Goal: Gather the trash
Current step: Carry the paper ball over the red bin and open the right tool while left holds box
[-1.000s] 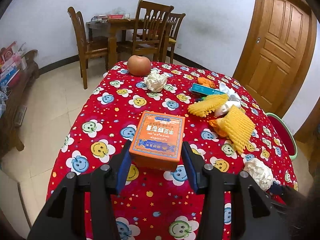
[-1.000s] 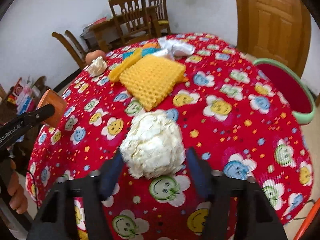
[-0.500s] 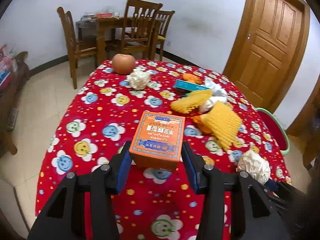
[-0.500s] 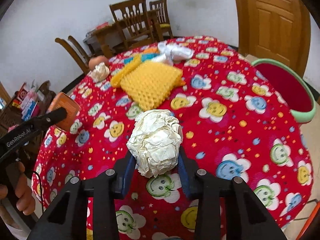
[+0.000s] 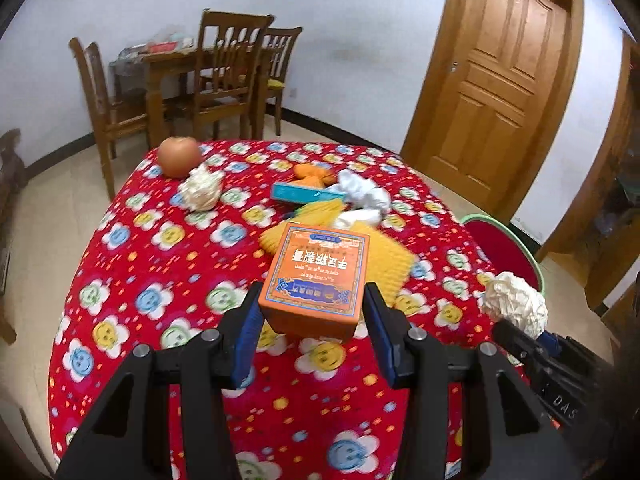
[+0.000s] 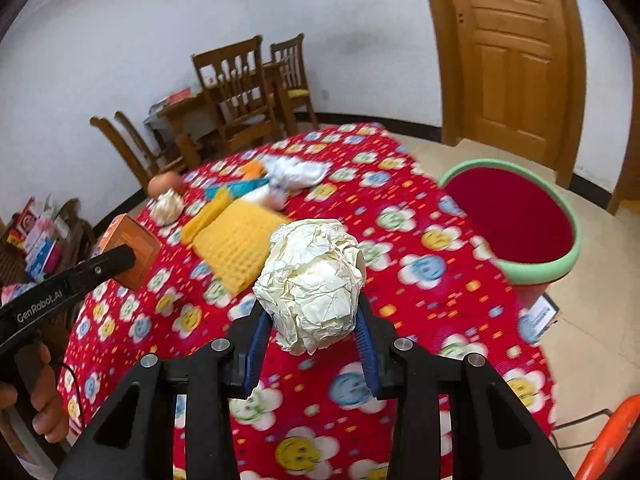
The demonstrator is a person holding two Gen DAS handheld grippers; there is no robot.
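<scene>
My left gripper [image 5: 312,316] is shut on an orange box [image 5: 318,274] and holds it above the red flowered tablecloth [image 5: 160,264]. My right gripper [image 6: 312,320] is shut on a crumpled paper ball [image 6: 312,280], lifted over the table; that ball also shows in the left wrist view [image 5: 516,308]. The orange box shows at the left of the right wrist view [image 6: 130,246]. A red bin with a green rim [image 6: 516,220] stands on the floor right of the table. Yellow foam nets [image 6: 236,240], another paper ball [image 5: 202,190], white wrappers [image 5: 362,194] and a teal box [image 5: 304,193] lie on the table.
An apple [image 5: 178,156] sits at the table's far left corner. Wooden chairs and a small table [image 5: 208,80] stand behind. A wooden door [image 5: 504,88] is at the right. A shelf with books [image 6: 36,232] is at the left. An orange chair [image 6: 608,440] is at the lower right.
Both grippers have lifted their loads higher and swung right toward the red bin. The right gripper closed on the paper ball.
</scene>
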